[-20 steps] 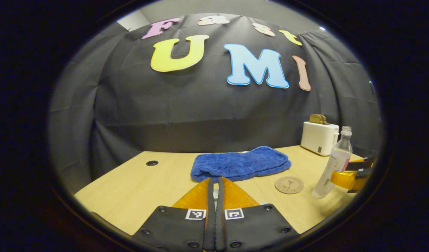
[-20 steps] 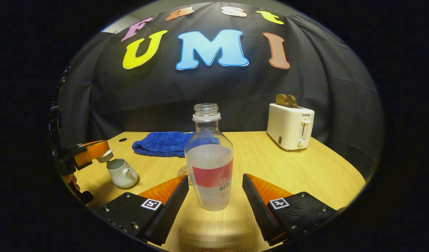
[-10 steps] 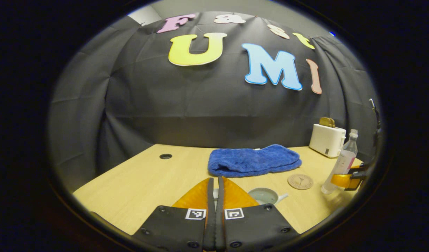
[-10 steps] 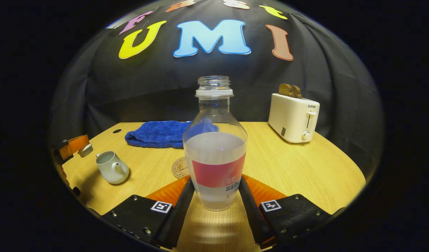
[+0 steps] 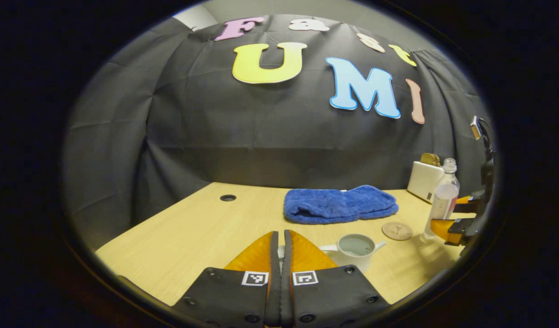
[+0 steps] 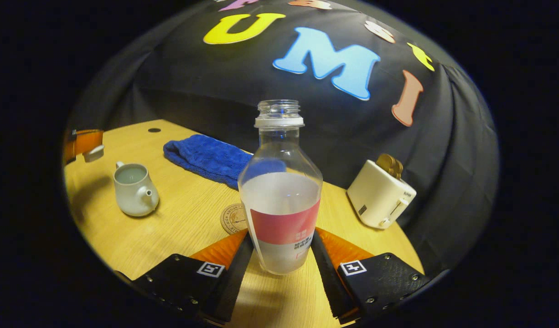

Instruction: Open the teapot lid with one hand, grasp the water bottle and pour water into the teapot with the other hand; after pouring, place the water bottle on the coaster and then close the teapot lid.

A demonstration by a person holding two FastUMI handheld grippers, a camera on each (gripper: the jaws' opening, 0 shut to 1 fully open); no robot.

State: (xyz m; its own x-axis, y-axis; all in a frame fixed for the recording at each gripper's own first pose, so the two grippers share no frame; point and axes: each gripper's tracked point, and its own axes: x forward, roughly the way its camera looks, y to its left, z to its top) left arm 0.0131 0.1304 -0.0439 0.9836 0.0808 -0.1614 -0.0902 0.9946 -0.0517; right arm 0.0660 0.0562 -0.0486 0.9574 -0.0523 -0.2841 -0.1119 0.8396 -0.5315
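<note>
The teapot (image 5: 354,251) stands open on the bench (image 5: 193,232) in the left gripper view, just right of the left tongs (image 5: 280,248), whose two fingers are drawn nearly together with a small pale thing between them, too hidden to name. Behind the teapot a blue towel (image 5: 341,203) lies toward the bench's far edge. A round coaster (image 5: 396,230) sits to the right of the teapot, and beyond it the water bottle (image 5: 442,198) stands between the fingers of the right tongs (image 5: 452,214) near the right edge. A white toaster (image 5: 424,180) is at the far right corner.

In the right gripper view the bottle (image 6: 282,191) is upright and uncapped, partly filled, with both fingers of the right tongs (image 6: 282,248) pressed against its lower sides. The coaster (image 6: 234,218) lies just behind it to the left. The teapot (image 6: 132,189) stands well apart near the left edge, and the left tongs (image 6: 85,143) hold the lid (image 6: 93,153) above and left of it. The towel (image 6: 206,157) lies along the far edge and the toaster (image 6: 380,193) stands to the right.
</note>
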